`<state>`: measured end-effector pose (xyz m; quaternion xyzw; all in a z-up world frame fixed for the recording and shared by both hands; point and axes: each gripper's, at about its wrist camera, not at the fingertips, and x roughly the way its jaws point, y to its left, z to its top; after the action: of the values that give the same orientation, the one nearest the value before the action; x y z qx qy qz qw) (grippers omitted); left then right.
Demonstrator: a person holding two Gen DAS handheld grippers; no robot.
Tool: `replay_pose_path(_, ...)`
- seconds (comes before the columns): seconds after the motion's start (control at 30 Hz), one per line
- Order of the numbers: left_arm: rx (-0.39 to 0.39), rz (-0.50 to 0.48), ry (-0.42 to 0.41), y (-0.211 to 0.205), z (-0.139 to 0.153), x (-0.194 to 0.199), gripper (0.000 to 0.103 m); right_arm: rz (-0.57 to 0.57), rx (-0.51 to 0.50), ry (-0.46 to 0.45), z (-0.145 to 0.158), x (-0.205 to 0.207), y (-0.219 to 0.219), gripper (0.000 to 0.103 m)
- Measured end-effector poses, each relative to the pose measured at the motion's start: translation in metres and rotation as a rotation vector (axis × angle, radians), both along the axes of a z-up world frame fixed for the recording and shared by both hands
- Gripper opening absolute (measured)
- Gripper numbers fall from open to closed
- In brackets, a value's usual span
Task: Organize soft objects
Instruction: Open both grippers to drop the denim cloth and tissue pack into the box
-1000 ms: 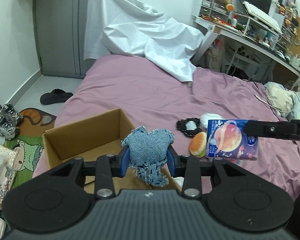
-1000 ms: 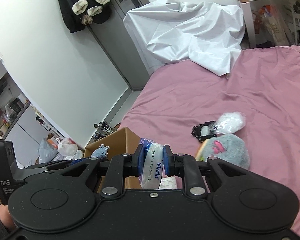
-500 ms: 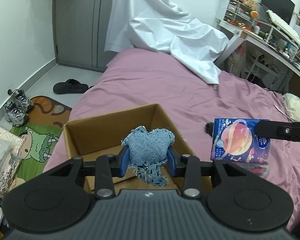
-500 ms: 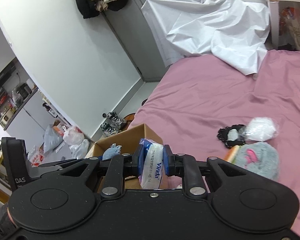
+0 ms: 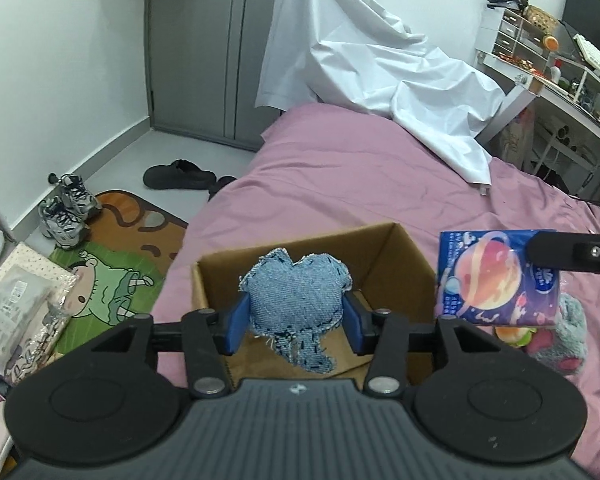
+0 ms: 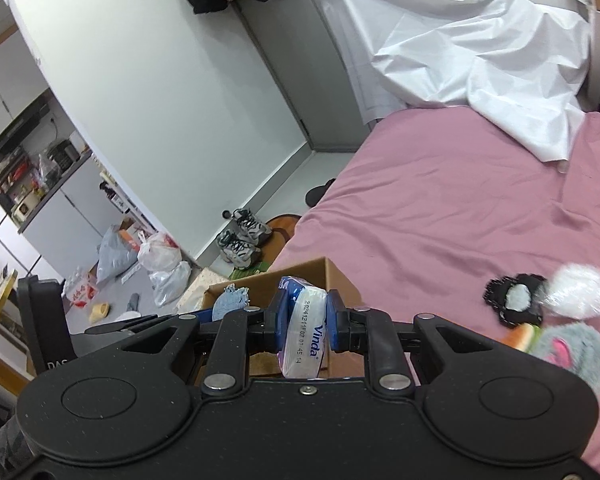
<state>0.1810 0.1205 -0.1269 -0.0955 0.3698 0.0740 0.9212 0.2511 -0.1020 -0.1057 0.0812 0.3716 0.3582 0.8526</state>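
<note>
A bed (image 5: 340, 184) covered by a mauve-pink sheet carries the items. An open cardboard box (image 5: 404, 248) stands on its near left corner, at the edge above the floor. At the far end a crumpled white sheet (image 5: 380, 68) drapes down onto the bed. To the right of the box, on the near right part of the bed, lie a grey plush toy (image 6: 576, 348) with pink markings, an orange and green soft item (image 6: 522, 336) touching it, a black frilled item (image 6: 512, 300) with a white centre just beyond, and a white fluffy item in clear wrap (image 6: 576, 290) beside that.
</note>
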Motion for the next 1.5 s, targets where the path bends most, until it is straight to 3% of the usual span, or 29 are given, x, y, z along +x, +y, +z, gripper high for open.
replay_pose_path(0.2,0.002,0.024,-0.032,0.006,0.003,-0.005,0.066,0.033,-0.015,0.007,-0.006,0.007,0.017,0.020)
replay_pose_path(0.6,-0.004,0.084,-0.057,0.019,0.016,-0.021,0.077,0.071,-0.013,0.013,-0.009,0.009,0.040,0.021)
replay_pose_path(0.67,-0.001,0.100,-0.059,0.022,0.017,-0.024,0.079,0.086,-0.012,0.019,-0.010,0.010,0.044,0.027)
replay_pose_path(0.73,0.005,0.127,-0.048,0.025,0.018,-0.027,0.085,0.083,-0.039,0.028,-0.012,0.013,0.047,0.042)
replay_pose_path(0.8,-0.007,0.160,-0.037,0.028,0.017,-0.031,0.092,0.045,-0.036,0.011,-0.010,0.012,0.041,0.064)
replay_pose_path(0.87,-0.043,0.172,-0.028,0.031,0.016,-0.036,0.096,0.022,-0.017,0.003,-0.006,0.009,0.031,0.071)
replay_pose_path(1.3,-0.118,0.159,-0.021,0.001,0.029,-0.061,0.103,-0.059,-0.061,-0.048,0.013,-0.017,-0.036,0.093)
replay_pose_path(1.5,-0.100,0.126,-0.050,-0.022,0.044,-0.073,0.103,-0.080,-0.043,-0.032,0.019,-0.026,-0.064,0.100)
